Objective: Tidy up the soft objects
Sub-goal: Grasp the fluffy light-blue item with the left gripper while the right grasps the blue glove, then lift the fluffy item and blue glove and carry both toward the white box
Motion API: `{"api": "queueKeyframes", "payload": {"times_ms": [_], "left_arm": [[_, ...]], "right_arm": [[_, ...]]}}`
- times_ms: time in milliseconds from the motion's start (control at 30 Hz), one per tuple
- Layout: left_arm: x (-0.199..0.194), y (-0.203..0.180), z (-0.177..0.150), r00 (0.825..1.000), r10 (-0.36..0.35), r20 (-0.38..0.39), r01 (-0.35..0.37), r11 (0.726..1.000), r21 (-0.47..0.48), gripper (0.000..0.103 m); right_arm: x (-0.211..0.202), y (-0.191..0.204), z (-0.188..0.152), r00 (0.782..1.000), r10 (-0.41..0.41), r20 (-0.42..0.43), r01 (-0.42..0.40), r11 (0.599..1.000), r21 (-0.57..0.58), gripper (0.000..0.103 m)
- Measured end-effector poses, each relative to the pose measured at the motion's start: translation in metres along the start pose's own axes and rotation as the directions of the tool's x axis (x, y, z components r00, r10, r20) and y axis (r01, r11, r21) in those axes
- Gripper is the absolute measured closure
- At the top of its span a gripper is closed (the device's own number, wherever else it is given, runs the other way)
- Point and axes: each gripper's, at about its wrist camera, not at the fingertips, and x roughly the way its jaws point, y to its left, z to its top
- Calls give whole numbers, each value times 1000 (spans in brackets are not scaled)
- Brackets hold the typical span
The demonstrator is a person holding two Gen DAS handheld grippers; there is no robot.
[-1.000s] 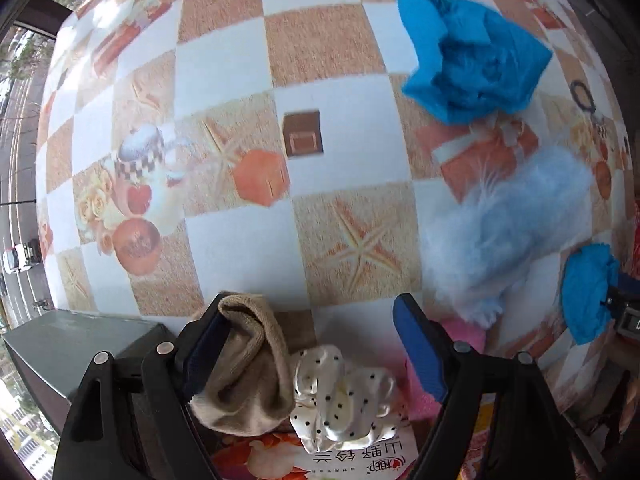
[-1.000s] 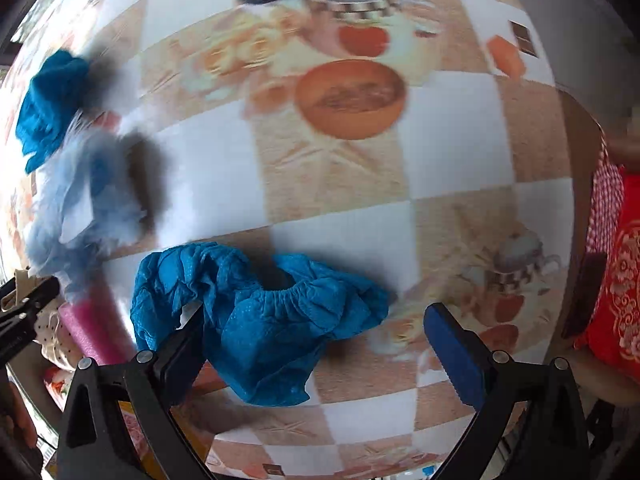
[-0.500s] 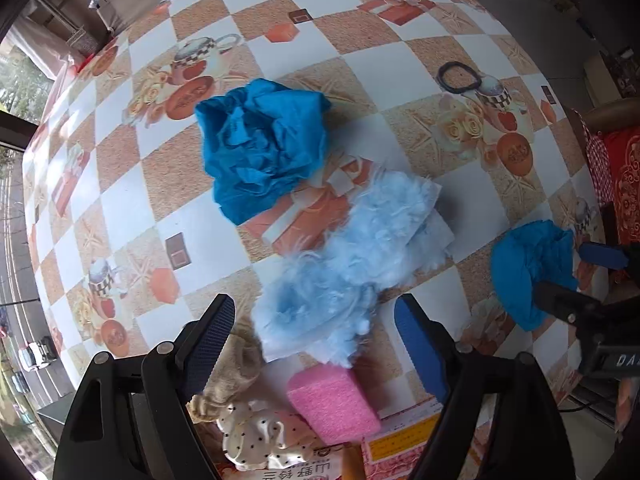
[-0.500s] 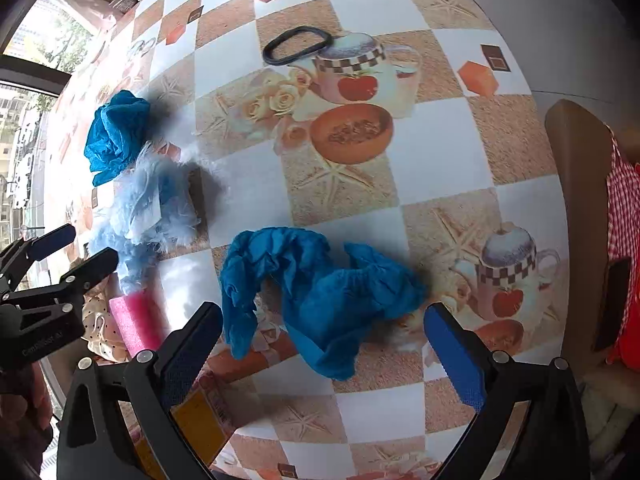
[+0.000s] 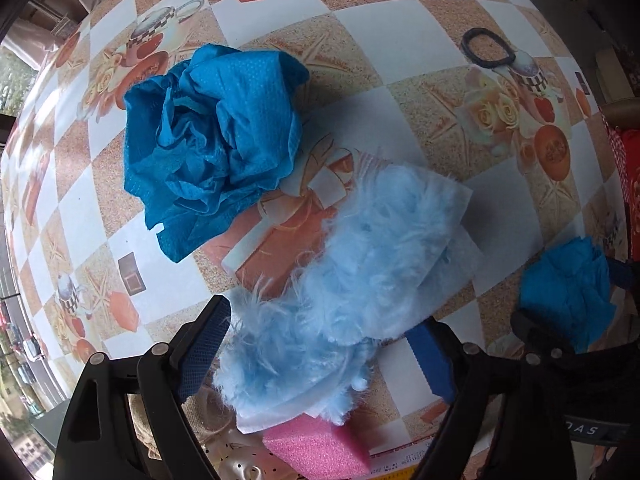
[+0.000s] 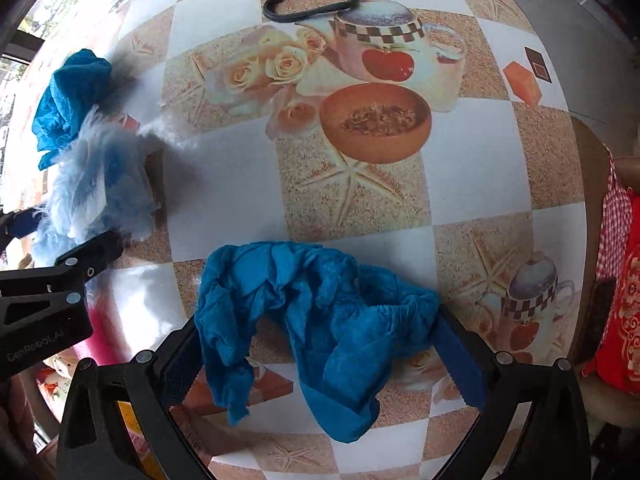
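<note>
A fluffy light-blue piece (image 5: pixel 352 288) lies on the patterned table, its near end between the open jaws of my left gripper (image 5: pixel 320 356); it also shows in the right wrist view (image 6: pixel 100 184). A crumpled blue cloth (image 5: pixel 216 140) lies beyond it, also seen in the right wrist view (image 6: pixel 70 96). A second blue cloth (image 6: pixel 320 320) lies between the open jaws of my right gripper (image 6: pixel 320 360), and at the right in the left wrist view (image 5: pixel 568 292). A pink sponge (image 5: pixel 320 448), a beige sock (image 5: pixel 212 412) and a dotted white cloth (image 5: pixel 244 468) lie under my left gripper.
A black hair band (image 6: pixel 310 2) lies at the far side of the table, also in the left wrist view (image 5: pixel 486 48). A printed yellow card (image 5: pixel 400 464) lies by the sponge. Red cloth (image 6: pixel 624 308) hangs beyond the table's right edge.
My left gripper has swung from the sock and dotted cloth to the fluffy piece and come down over it. My right gripper has come closer around the second blue cloth.
</note>
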Motion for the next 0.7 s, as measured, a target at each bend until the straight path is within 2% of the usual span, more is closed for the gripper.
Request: {"api": "queueKeyframes", "payload": {"times_ms": [67, 167, 200, 233, 333, 367, 400, 433, 467, 533, 700], "left_arm": [[4, 3, 5, 1000, 2, -18, -3, 1000, -11, 4], [5, -1, 12, 1000, 6, -9, -6, 1000, 8, 5], [1, 2, 8, 1000, 11, 5, -11, 1000, 27, 8], [-1, -1, 8, 1000, 13, 17, -14, 999, 48, 10], [-9, -9, 8, 998, -48, 39, 45, 995, 85, 37], [-11, -11, 9, 997, -53, 47, 49, 994, 94, 52], [-13, -15, 11, 998, -48, 50, 43, 993, 109, 68], [-14, -17, 13, 997, -55, 48, 49, 992, 118, 69], [-20, -21, 13, 997, -64, 53, 57, 991, 120, 69], [-30, -21, 15, 993, -89, 78, 80, 990, 112, 70], [-67, -18, 12, 981, -121, 151, 105, 989, 106, 70]], "right_arm": [[5, 9, 2, 1000, -24, -10, 24, 1000, -17, 0], [5, 11, 0, 1000, 3, 5, -3, 1000, -1, 0], [6, 9, 5, 1000, 21, 16, -21, 1000, 8, 1], [4, 5, 4, 999, 27, 25, -28, 1000, 13, 8], [-5, -1, 1, 998, 28, 62, -29, 1000, 12, 31], [-8, -3, 2, 997, 34, 70, -35, 999, 11, 40], [-9, -5, 2, 997, 38, 73, -39, 999, 9, 44], [-11, -6, 3, 996, 46, 74, -47, 999, 8, 53], [-13, -9, 2, 995, 61, 78, -62, 998, 6, 68], [-18, -18, 3, 989, 121, 85, -123, 992, 21, 71], [-43, -27, -7, 974, 175, 144, -181, 983, 30, 71]]}}
